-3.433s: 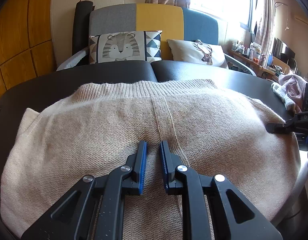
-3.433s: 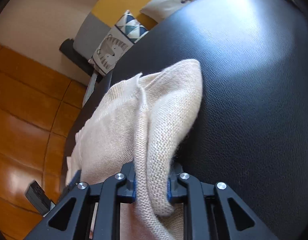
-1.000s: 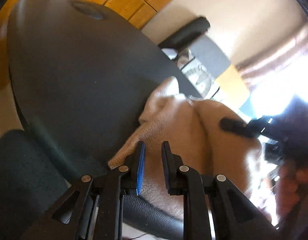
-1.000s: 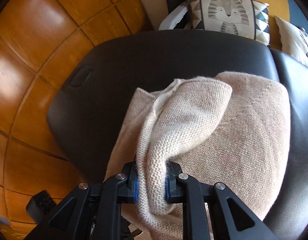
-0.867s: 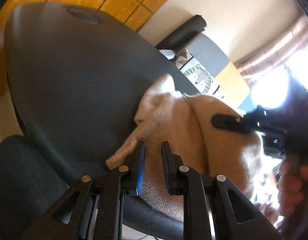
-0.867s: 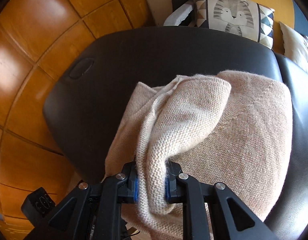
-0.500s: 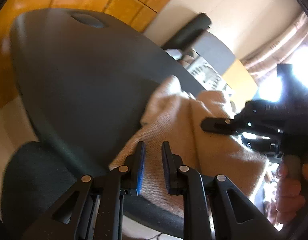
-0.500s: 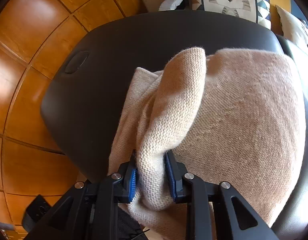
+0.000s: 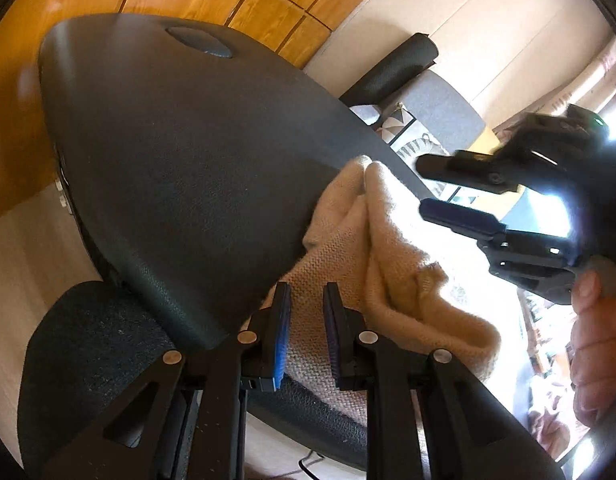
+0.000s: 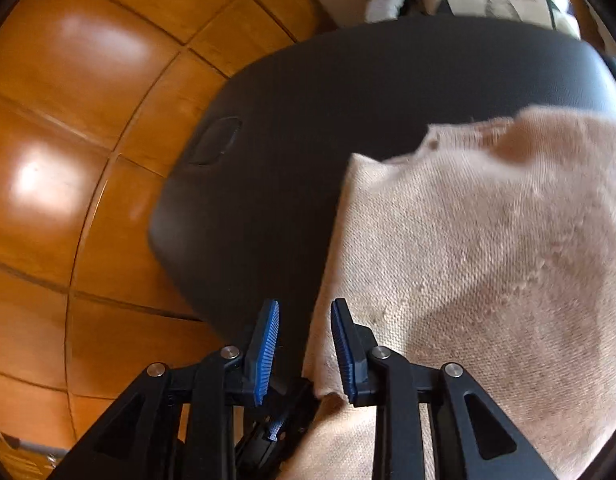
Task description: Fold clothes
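1. The beige knit sweater lies bunched on the black leather-grained surface, toward that surface's near edge; its coarse ribbed weave shows in soft, rounded folds.
2. In the right wrist view the sweater fills the 3 o'clock side; in the left wrist view it runs from centre toward 4 o'clock.
3. The right gripper has blue ridged pads. Its jaws have just been opening: a second ago they pinched a thick fold, now they stand apart, with only the cloth's edge lying low between them against the right-hand pad.
4. The left gripper holds its jaws narrowly parted, as before, with the sweater behind them; no grip shows.
5. A hand holds the right gripper at 3 o'clock.
6. Glossy orange wood panels lie beyond.
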Demonstrator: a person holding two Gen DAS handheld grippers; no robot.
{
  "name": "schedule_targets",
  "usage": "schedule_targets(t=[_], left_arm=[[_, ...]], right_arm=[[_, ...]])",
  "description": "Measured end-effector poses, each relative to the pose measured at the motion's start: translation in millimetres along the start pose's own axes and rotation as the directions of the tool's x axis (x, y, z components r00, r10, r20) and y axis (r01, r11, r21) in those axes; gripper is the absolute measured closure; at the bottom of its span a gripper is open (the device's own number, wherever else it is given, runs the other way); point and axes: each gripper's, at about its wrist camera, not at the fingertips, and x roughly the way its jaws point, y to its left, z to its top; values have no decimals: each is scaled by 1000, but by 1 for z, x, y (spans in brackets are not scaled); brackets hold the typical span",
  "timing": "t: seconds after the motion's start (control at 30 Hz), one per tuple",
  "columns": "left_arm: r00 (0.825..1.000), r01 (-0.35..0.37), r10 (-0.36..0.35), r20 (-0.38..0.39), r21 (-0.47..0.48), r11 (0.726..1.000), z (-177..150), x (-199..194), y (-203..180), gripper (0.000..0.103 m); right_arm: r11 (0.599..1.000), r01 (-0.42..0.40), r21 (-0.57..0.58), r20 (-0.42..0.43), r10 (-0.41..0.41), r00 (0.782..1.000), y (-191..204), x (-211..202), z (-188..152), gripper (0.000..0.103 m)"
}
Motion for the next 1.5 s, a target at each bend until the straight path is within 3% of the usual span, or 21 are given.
schedule_targets(t=[0.07, 0.23, 0.37, 0.47, 0.53, 0.6, 0.67, 0.77, 0.83, 0.9, 0.97, 1.1, 1.2, 1.3, 1.37, 1.4, 1.5], left_arm=[[1000, 31, -31, -1, -46, 998, 1, 0, 7, 85], [992, 122, -128, -18, -192, 974, 5, -8, 25, 84], [971, 232, -240, -8, -235, 944, 6, -26, 34, 84], [934, 338, -354, -38, -219, 915, 4, -33, 27, 83], [904, 396, -419, -88, -202, 896, 1, -33, 15, 75], [883, 423, -451, -134, -192, 886, -4, -30, 3, 69], [875, 429, -456, -164, -178, 886, -6, -27, -5, 67], [889, 395, -422, -176, -168, 903, -9, -24, -10, 65], [901, 359, -391, -188, -181, 915, -7, -20, -6, 55], [907, 338, -374, -197, -191, 921, -6, -15, -4, 53], [910, 328, -364, -199, -192, 925, -5, -14, -2, 53], [921, 318, -342, -188, -147, 937, -5, -6, -9, 53], [922, 308, -333, -199, -149, 940, -2, 4, -9, 53], [917, 319, -343, -202, -145, 937, 2, 6, -9, 54], [918, 332, -349, -191, -117, 936, 4, 1, -12, 72], [921, 334, -343, -188, -78, 939, 5, -2, -17, 85], [922, 338, -330, -201, 9, 941, 7, -4, -31, 91]], right_arm=[[998, 5, -54, 36, -3, 999, -1, -14, -4, 75], [975, 132, -176, 116, -113, 987, -10, -54, -37, 75], [941, 252, -224, 146, -224, 964, -32, -75, -52, 75], [936, 254, -242, 196, -209, 958, -47, -93, -66, 75], [933, 232, -274, 235, -169, 957, -53, -108, -80, 75], [925, 233, -301, 270, -152, 951, -60, -121, -97, 75], [912, 265, -312, 296, -172, 940, -67, -129, -106, 75], [900, 322, -295, 314, -227, 922, -88, -145, -127, 75], [891, 351, -289, 308, -261, 915, -96, -150, -140, 75], [868, 381, -318, 311, -283, 907, -98, -150, -158, 75], [849, 373, -374, 303, -269, 914, -96, -143, -172, 75], [770, 380, -512, 306, -250, 919, -83, -124, -203, 75], [733, 407, -546, 335, -254, 907, -81, -110, -211, 75], [666, 495, -559, 397, -309, 864, -81, -100, -215, 75], [624, 543, -562, 427, -343, 836, -80, -92, -217, 75], [621, 541, -567, 418, -349, 839, -80, -88, -216, 75], [634, 526, -567, 398, -348, 849, -81, -82, -217, 75]])
